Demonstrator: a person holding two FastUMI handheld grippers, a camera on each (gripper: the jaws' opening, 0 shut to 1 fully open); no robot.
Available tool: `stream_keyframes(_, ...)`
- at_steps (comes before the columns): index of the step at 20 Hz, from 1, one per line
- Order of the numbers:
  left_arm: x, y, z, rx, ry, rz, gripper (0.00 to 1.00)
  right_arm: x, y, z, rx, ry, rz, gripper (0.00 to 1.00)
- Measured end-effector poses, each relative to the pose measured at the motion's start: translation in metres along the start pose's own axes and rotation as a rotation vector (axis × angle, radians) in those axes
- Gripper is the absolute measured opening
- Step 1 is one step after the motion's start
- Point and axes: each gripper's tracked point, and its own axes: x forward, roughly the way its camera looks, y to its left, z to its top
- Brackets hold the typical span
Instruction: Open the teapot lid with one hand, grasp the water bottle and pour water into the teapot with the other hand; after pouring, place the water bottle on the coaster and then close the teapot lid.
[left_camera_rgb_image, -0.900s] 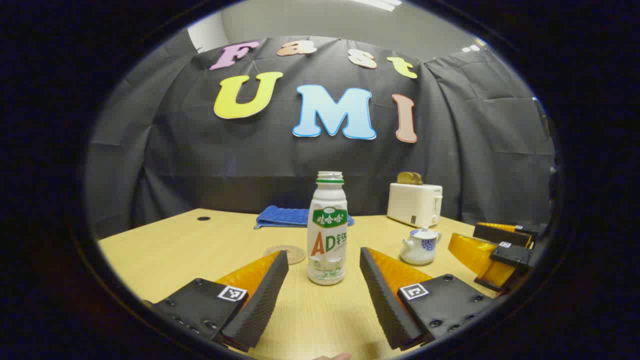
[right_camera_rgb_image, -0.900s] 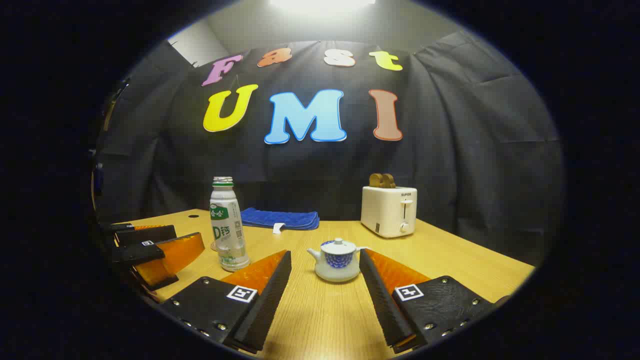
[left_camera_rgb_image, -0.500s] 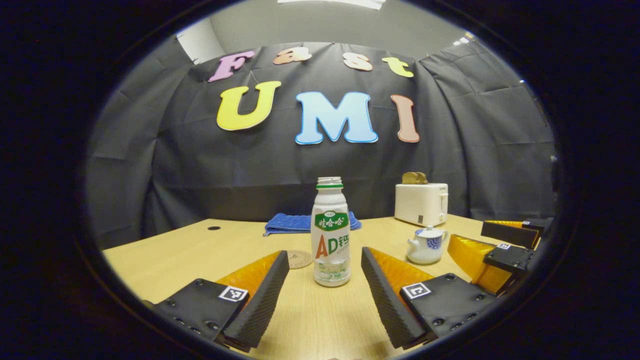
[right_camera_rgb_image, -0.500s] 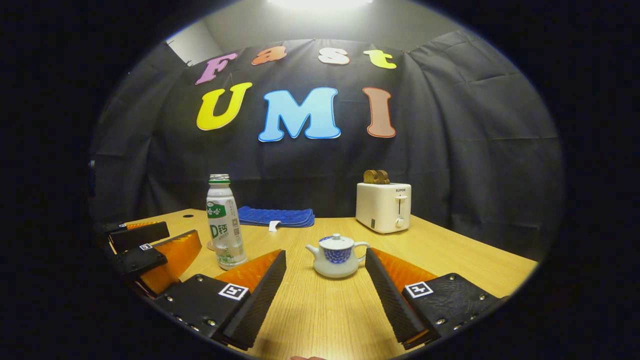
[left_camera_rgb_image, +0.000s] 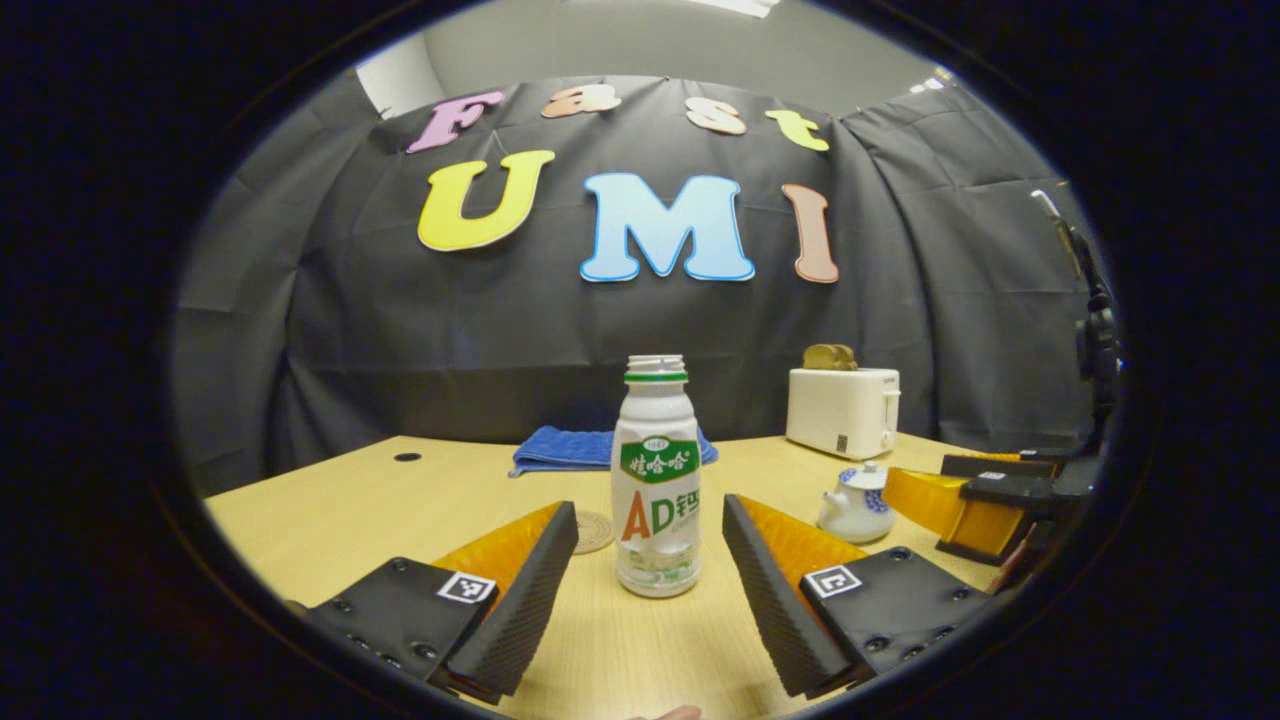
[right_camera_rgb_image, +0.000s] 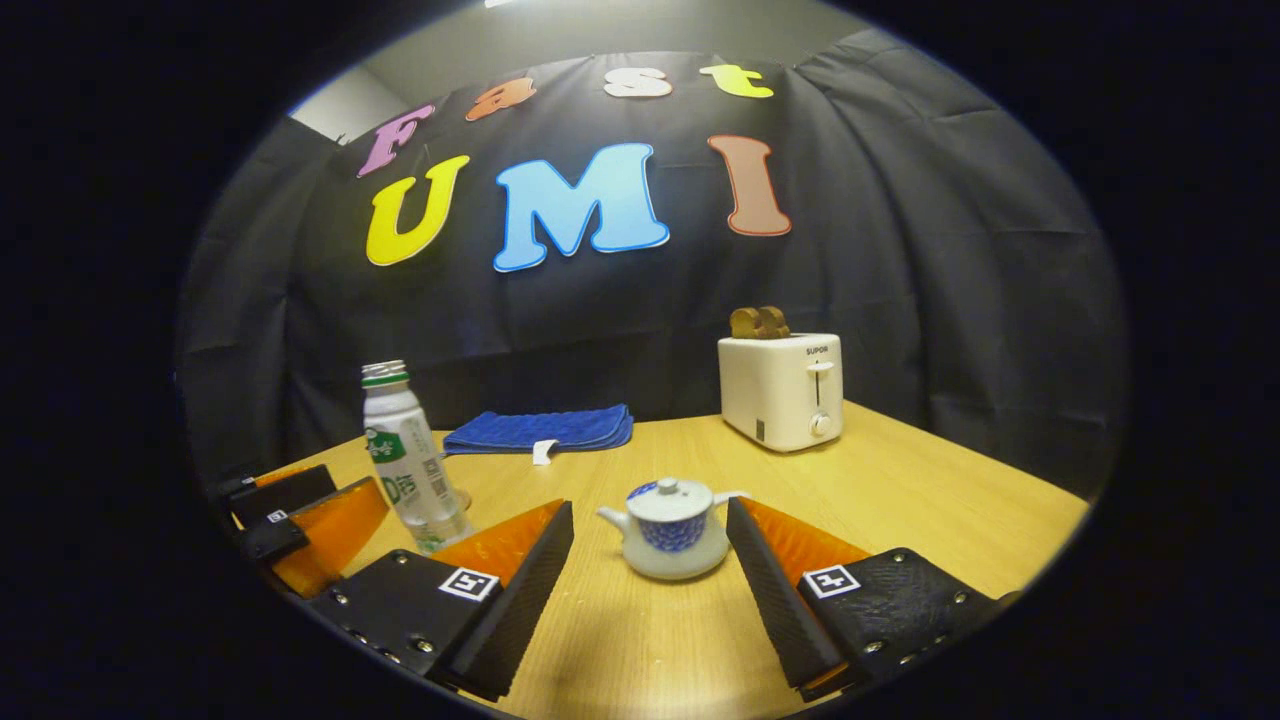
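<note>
White bottle stands between the spread left gripper, partly hiding the coaster; the right gripper, also spread, flanks the lidded teapot.

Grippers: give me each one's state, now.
Left gripper: open, bottle between the jaws, untouched.
Right gripper: open, teapot between the jaws, untouched.

left hand-held gripper spread wide, right hand-held gripper likewise

bottle: 1 | teapot: 1 | coaster: 1 | toaster: 1 | blue cloth: 1 | table: 1
</note>
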Motion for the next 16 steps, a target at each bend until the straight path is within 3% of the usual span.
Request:
stream_keyframes(3,0.015,0.006,0.013,0.02,-0.015,0.012,1.0,0.039,-0.001,0.007,-0.057,0.019,0.0,0.93)
stream_keyframes(6,0.027,0.009,0.019,0.027,-0.02,0.012,1.0,0.062,-0.003,0.001,-0.071,0.053,-0.009,0.79)
stream_keyframes(7,0.031,0.009,0.019,0.034,-0.017,0.012,1.0,0.066,-0.007,0.0,-0.08,0.063,-0.029,0.65)
stream_keyframes(9,0.033,0.01,0.017,0.058,-0.013,0.02,0.9,0.076,-0.003,-0.007,-0.089,0.091,-0.015,0.58)
stream_keyframes(11,0.039,0.011,0.012,0.055,-0.002,0.016,0.95,0.076,-0.002,-0.006,-0.095,0.09,-0.022,0.21)
stream_keyframes(12,0.04,0.01,0.012,0.052,-0.002,0.015,1.0,0.077,-0.007,-0.006,-0.119,0.086,-0.038,0.26)
stream_keyframes(13,0.04,0.009,0.012,0.052,-0.003,0.014,1.0,0.075,-0.005,-0.004,-0.136,0.087,-0.038,0.1)
stream_keyframes(16,0.041,0.007,0.01,0.055,0.004,0.009,0.9,0.075,-0.003,-0.003,-0.139,0.071,-0.019,0.1)
